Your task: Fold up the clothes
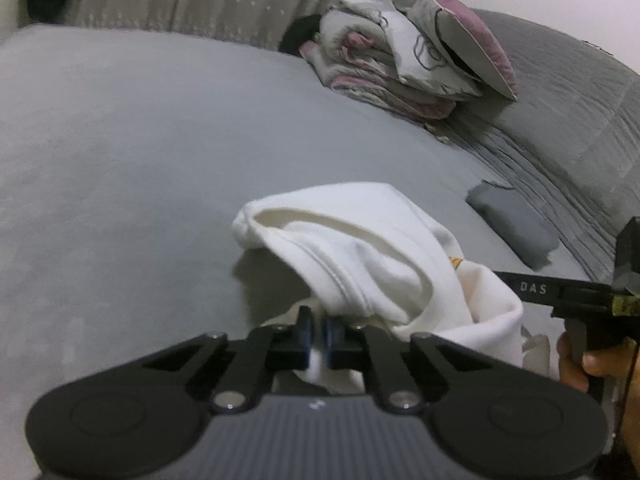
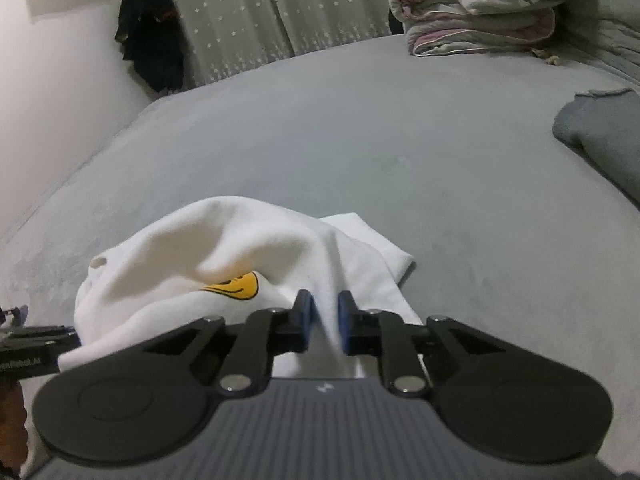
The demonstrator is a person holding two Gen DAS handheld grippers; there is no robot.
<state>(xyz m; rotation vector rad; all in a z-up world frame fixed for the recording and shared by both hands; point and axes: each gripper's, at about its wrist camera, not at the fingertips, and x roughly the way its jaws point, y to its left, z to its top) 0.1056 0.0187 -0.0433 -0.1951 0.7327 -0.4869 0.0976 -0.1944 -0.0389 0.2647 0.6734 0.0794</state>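
A white garment (image 1: 360,256) with a yellow smiley print (image 2: 236,285) lies bunched on the grey bed (image 1: 140,152). My left gripper (image 1: 319,322) is shut on a hem fold at the garment's near edge, cloth pinched between its blue pads. My right gripper (image 2: 325,312) is shut on another fold of the same white garment (image 2: 208,248), with cloth pressed between its blue pads. In the left wrist view the right gripper's black body shows at the right edge, held by a hand (image 1: 576,364). The cloth under both grippers is hidden.
A stack of folded quilts and a pillow (image 1: 404,52) sits at the bed's far right. A folded grey cloth (image 1: 516,224) lies to the right of the garment. A dark garment (image 2: 152,44) hangs by the starred curtain (image 2: 248,12) at the far left wall.
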